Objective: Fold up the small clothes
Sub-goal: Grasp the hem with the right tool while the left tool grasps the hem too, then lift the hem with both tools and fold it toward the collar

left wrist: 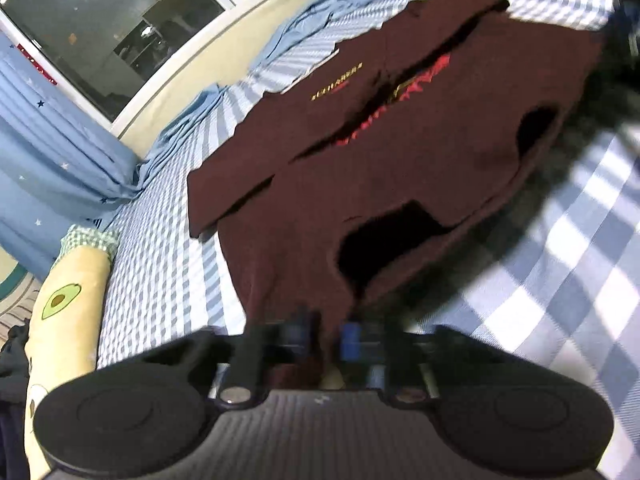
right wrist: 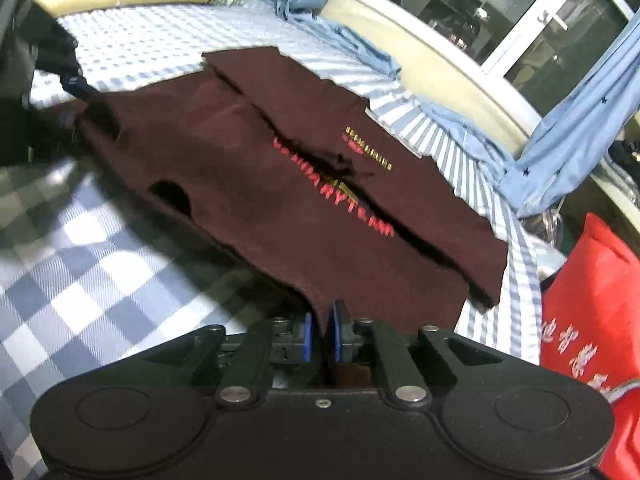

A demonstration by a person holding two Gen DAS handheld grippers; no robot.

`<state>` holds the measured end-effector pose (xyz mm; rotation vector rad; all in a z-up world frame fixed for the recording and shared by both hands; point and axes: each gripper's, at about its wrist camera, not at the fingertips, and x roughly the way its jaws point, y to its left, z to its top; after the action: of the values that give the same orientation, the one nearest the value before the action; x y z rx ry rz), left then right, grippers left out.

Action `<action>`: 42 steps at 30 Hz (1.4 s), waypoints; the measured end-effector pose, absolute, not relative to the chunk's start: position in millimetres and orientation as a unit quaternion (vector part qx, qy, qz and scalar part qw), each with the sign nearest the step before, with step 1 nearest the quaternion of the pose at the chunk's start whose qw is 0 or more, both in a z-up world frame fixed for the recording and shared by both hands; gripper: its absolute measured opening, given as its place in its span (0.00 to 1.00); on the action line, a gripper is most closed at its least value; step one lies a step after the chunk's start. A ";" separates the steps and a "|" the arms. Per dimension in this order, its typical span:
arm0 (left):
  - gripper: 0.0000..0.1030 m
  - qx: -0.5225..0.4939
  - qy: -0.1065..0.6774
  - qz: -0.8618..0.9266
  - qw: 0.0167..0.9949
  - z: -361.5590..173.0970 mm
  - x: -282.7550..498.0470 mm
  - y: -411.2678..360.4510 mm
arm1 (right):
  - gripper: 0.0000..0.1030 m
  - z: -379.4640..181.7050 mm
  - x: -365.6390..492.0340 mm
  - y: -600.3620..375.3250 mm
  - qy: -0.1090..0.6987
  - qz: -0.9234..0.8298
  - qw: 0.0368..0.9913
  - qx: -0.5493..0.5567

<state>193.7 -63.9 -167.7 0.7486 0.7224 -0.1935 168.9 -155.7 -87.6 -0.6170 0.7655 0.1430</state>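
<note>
A dark maroon T-shirt (left wrist: 400,168) with red and yellow lettering lies on the blue-and-white checked bed sheet (left wrist: 560,260), partly folded over itself. My left gripper (left wrist: 326,332) is shut on its near edge, and the cloth rises from between the fingers. In the right wrist view the same shirt (right wrist: 304,208) spreads away from my right gripper (right wrist: 322,328), whose blue pads (right wrist: 307,336) pinch a point of its hem. The near half of the shirt hangs lifted off the sheet between the two grips. A dark blur at the upper left of the right wrist view is the left gripper (right wrist: 76,84) holding the shirt's other corner.
An avocado-print pillow (left wrist: 68,292) lies at the bed's far end. Blue star curtains (left wrist: 52,152) and a dark window (left wrist: 112,32) run along the far side. A red bag (right wrist: 592,320) stands beside the bed on the right. Crumpled blue bedding (right wrist: 440,120) lines the wall.
</note>
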 end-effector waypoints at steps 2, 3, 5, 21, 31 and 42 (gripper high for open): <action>0.06 0.347 0.344 -0.087 0.868 -156.6 195.7 -64.9 | 0.31 -99.8 167.0 -155.9 0.390 0.062 0.871 -0.293; 0.05 0.337 0.344 -0.084 0.872 -149.9 196.8 -66.8 | 0.50 -106.6 166.3 -155.8 0.401 0.056 0.866 -0.294; 0.03 0.318 0.341 -0.077 0.881 -136.7 200.1 -66.2 | 0.80 -120.9 165.9 -157.2 0.418 0.035 0.858 -0.296; 0.02 0.239 0.302 -0.038 0.922 -87.2 181.6 -52.5 | 0.03 -86.5 146.0 -186.2 0.361 0.008 0.858 -0.366; 0.02 0.212 0.295 -0.032 0.931 -42.0 97.5 -55.9 | 0.02 -26.0 66.6 -203.9 0.331 0.054 0.876 -0.347; 0.02 0.200 0.352 -0.066 0.912 -13.3 59.6 -51.9 | 0.02 7.9 13.2 -212.6 0.360 0.071 0.888 -0.277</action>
<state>59.6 -51.9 -13.3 0.4121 0.7244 -0.1359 13.2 -212.6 7.9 -0.5763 0.7483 0.1479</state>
